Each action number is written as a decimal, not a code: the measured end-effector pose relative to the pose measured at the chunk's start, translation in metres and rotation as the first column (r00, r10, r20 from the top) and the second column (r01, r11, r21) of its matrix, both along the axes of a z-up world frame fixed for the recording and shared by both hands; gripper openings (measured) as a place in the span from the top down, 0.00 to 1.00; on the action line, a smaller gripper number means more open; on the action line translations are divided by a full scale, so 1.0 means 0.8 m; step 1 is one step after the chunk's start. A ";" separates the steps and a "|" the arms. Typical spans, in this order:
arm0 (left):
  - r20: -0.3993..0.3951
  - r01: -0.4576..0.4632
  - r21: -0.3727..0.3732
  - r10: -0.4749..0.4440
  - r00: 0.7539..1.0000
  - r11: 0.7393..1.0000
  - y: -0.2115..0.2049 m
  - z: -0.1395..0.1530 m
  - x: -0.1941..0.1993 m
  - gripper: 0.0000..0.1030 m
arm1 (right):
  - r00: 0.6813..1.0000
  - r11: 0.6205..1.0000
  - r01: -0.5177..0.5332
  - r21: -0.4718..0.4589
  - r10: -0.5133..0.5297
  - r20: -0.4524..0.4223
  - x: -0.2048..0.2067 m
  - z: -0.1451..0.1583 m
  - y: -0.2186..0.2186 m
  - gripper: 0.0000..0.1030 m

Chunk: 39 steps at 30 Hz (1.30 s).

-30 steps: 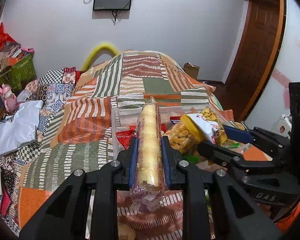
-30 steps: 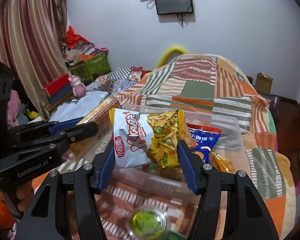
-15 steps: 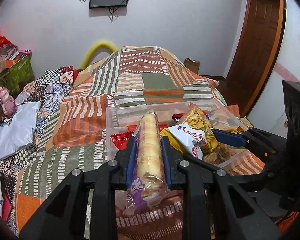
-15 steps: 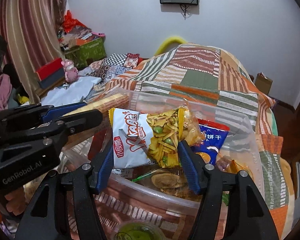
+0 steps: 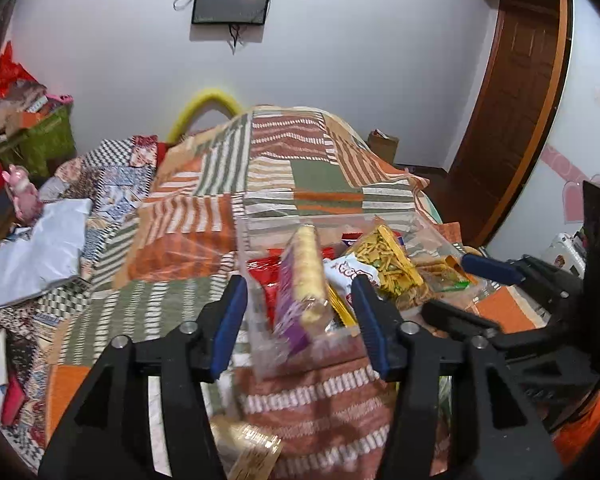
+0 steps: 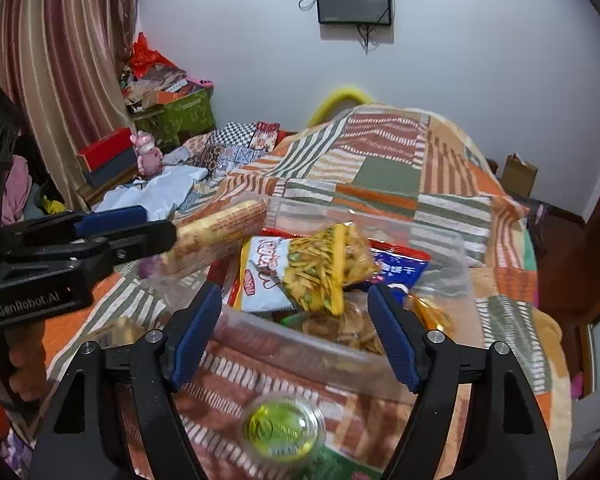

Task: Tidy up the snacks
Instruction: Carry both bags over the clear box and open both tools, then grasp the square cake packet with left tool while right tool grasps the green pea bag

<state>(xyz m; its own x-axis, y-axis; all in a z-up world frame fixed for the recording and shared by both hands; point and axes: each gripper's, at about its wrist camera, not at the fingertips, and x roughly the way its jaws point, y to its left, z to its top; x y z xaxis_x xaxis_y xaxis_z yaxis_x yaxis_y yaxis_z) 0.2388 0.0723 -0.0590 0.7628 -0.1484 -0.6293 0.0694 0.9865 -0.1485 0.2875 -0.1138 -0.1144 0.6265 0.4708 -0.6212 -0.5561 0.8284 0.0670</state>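
Both my jaws have just been opening: left gripper [image 5: 298, 316] releases the biscuit roll [image 5: 306, 276], right gripper [image 6: 296, 328] the chip bag [image 6: 300, 272], both into the clear bin [image 6: 284, 344]; a jelly cup [image 6: 282, 428] remains outside.

Patchwork quilt [image 5: 312, 168] over bed; dark screen [image 6: 354, 0] on white wall; wooden door [image 5: 512, 120] right; striped curtain [image 6: 60, 60] left; pink toy [image 6: 148, 156].

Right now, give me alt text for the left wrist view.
The left hand-held gripper, jaws open, has just released a cracker roll into a clear bin of snack bags on a patchwork quilt; the right hand-held gripper reaches in beside it.
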 end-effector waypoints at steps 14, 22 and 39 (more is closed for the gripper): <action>-0.092 -0.004 0.055 0.009 0.996 0.998 0.018 -0.038 -0.071 0.34 | 0.998 0.999 0.041 -0.027 -0.042 -0.045 -0.054 -0.031 -0.044 0.20; -0.199 0.022 0.051 -0.012 0.980 0.998 0.025 -0.084 -0.084 0.34 | 0.987 0.993 0.061 -0.099 -0.075 -0.140 -0.061 -0.084 -0.060 0.20; -0.237 0.016 0.167 0.024 0.971 0.986 0.024 -0.113 -0.077 0.34 | 0.960 0.997 0.060 0.050 -0.044 -0.278 -0.065 -0.109 -0.093 0.70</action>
<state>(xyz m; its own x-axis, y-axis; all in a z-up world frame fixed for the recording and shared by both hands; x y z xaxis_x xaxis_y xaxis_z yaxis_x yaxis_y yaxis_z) 0.1775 0.0914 -0.1497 0.5890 -0.0237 -0.8078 0.0481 0.9988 0.0057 0.2355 -0.1881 -0.2014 0.4585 0.4821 -0.7466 -0.4654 0.8459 0.2604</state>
